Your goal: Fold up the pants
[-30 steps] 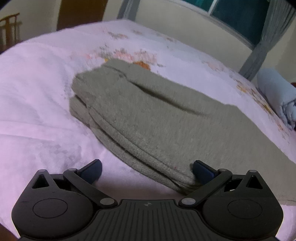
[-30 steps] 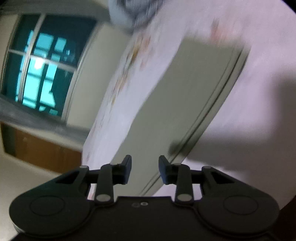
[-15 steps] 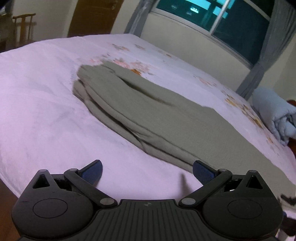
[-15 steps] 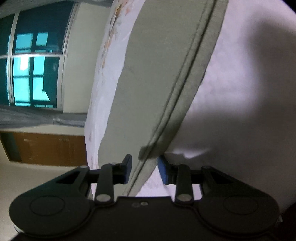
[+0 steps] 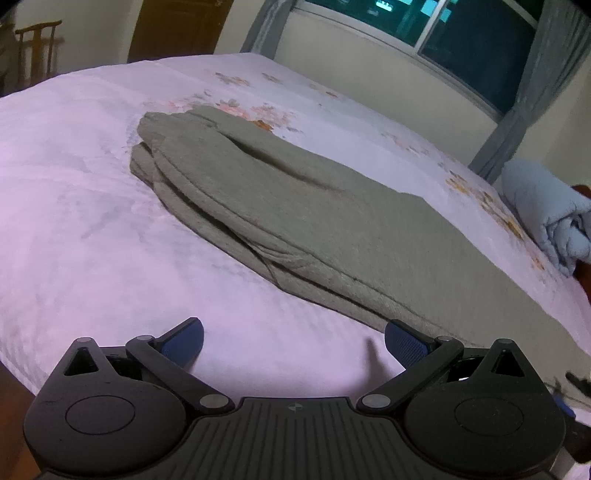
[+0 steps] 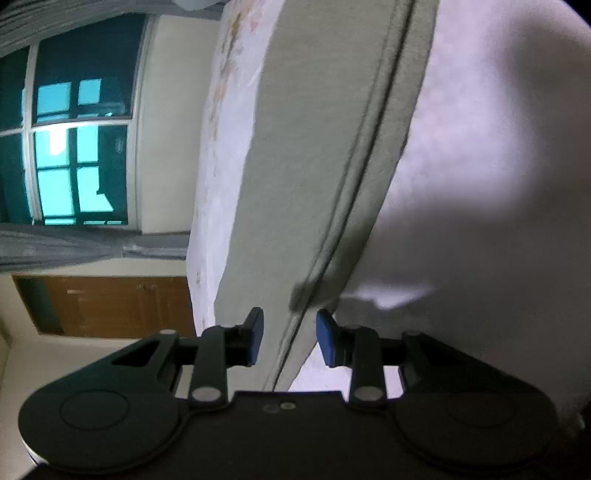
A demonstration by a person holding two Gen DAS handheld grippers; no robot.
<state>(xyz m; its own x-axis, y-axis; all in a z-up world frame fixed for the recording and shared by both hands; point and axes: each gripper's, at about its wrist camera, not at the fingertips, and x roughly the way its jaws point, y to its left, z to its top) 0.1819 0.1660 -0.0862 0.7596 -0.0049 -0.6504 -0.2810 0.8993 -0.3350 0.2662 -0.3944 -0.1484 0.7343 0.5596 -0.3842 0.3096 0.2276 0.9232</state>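
Grey-green pants [image 5: 332, 221], folded lengthwise with one leg on the other, lie across the pale pink bed [image 5: 92, 221]. My left gripper [image 5: 293, 343] hovers open and wide at the bed's near side. Its right fingertip [image 5: 402, 343] is just short of the pants' near edge, and nothing is between its fingers. In the right wrist view the camera is rolled on its side. The pants [image 6: 314, 147] run up the frame, and their seamed edge passes between the narrowly parted jaws of my right gripper [image 6: 290, 332]. A gap shows on each side of the cloth, so the pads are not pressing it.
A rolled light blue blanket [image 5: 546, 210] lies at the bed's far right. Beyond the bed are a wall with a dark window [image 5: 424, 26], grey curtains [image 5: 517, 92] and a wooden chair [image 5: 37, 48] at the left. A brown cabinet [image 6: 110, 306] stands below the window in the right wrist view.
My left gripper drew back from the pants, still open. My right gripper rolled and came down to the pants' edge, which now lies between its jaws.
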